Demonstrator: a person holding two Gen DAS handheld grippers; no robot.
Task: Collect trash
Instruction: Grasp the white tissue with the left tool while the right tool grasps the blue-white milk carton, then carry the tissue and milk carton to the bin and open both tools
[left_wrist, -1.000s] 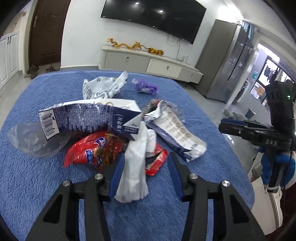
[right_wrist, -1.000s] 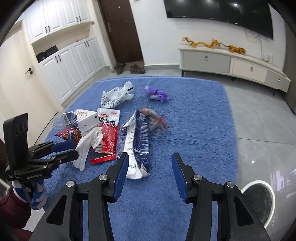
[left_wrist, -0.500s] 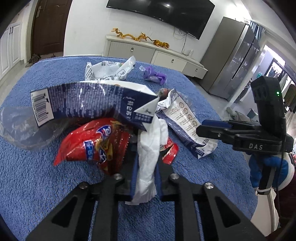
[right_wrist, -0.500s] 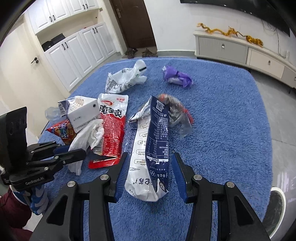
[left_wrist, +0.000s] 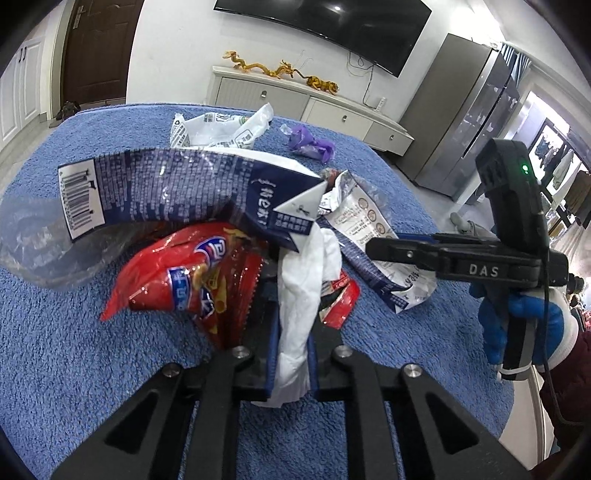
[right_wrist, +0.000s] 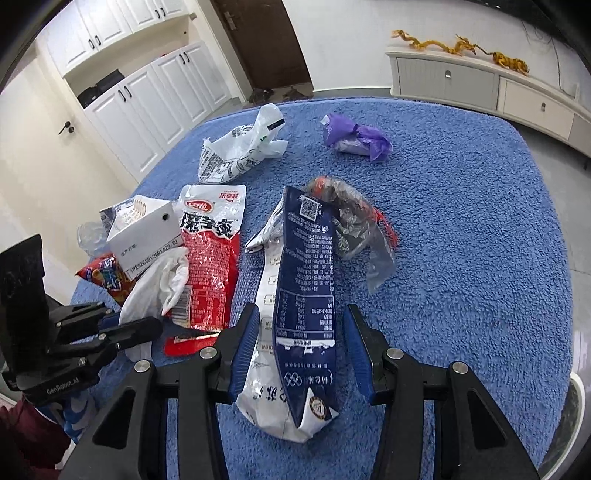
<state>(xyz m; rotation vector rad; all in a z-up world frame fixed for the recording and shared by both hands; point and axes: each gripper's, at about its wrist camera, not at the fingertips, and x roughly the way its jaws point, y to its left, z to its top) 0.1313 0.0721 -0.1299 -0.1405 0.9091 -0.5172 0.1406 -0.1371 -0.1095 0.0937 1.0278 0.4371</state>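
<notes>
Now left tongs (left_wrist: 291, 354) closing, pinching tissue (left_wrist: 299, 295)

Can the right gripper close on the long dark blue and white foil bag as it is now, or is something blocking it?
Probably yes. The right gripper is open, and the long dark blue and white foil bag already lies between its fingers on the blue carpet, with nothing on top of that end.

Bright even room light, sharp focus, fisheye-bent dark corners.
</notes>
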